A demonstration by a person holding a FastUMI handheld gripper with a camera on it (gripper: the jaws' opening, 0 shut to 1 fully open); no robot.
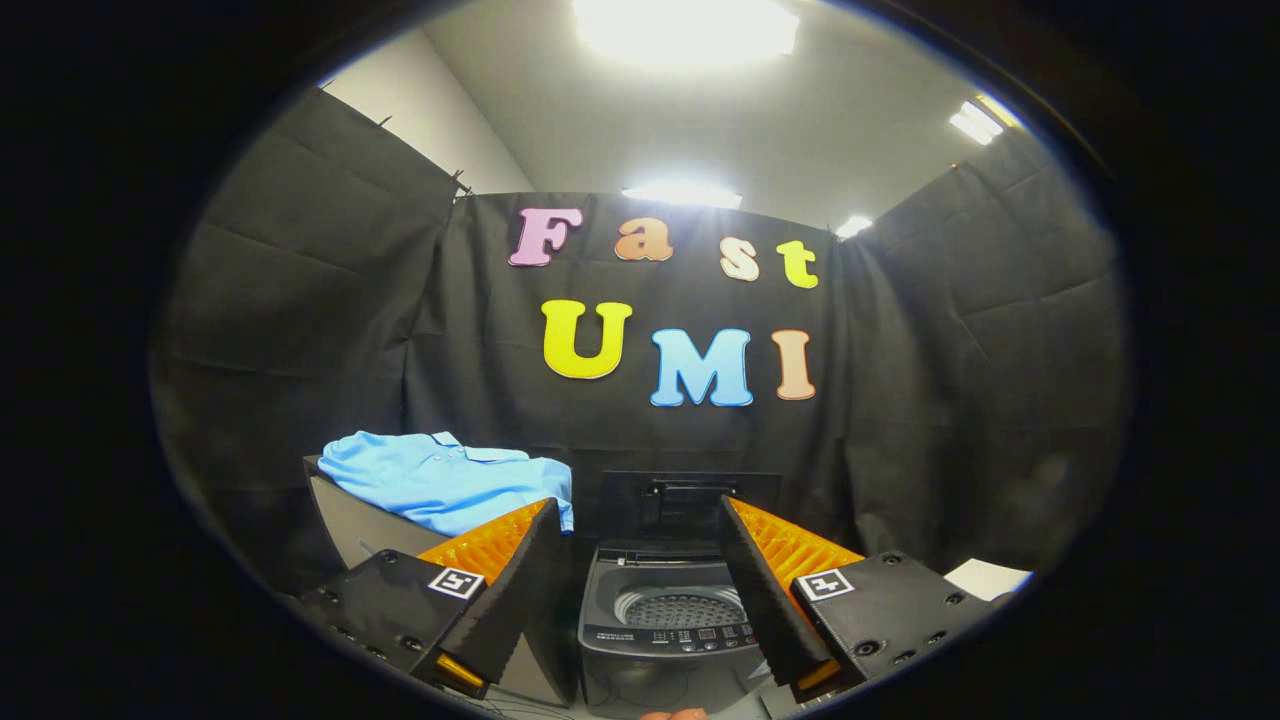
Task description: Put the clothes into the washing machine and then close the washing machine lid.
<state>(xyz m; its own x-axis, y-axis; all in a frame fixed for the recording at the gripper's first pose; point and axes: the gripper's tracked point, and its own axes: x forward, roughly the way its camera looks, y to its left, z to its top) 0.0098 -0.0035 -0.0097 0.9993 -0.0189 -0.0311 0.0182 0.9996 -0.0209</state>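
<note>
A light blue collared shirt (445,485) lies folded on top of a grey box (352,525), beyond my left finger. To its right stands a small grey top-loading washing machine (668,632) with its lid (690,500) raised upright at the back, so the perforated drum (680,608) shows. My gripper (640,520) is open and holds nothing. The machine shows through the gap between the two fingers, some way ahead of them.
A white sheet (988,578) lies on the surface to the right of the washing machine. Black cloth walls close the booth behind and on both sides. A small part of a hand (672,714) shows below the machine.
</note>
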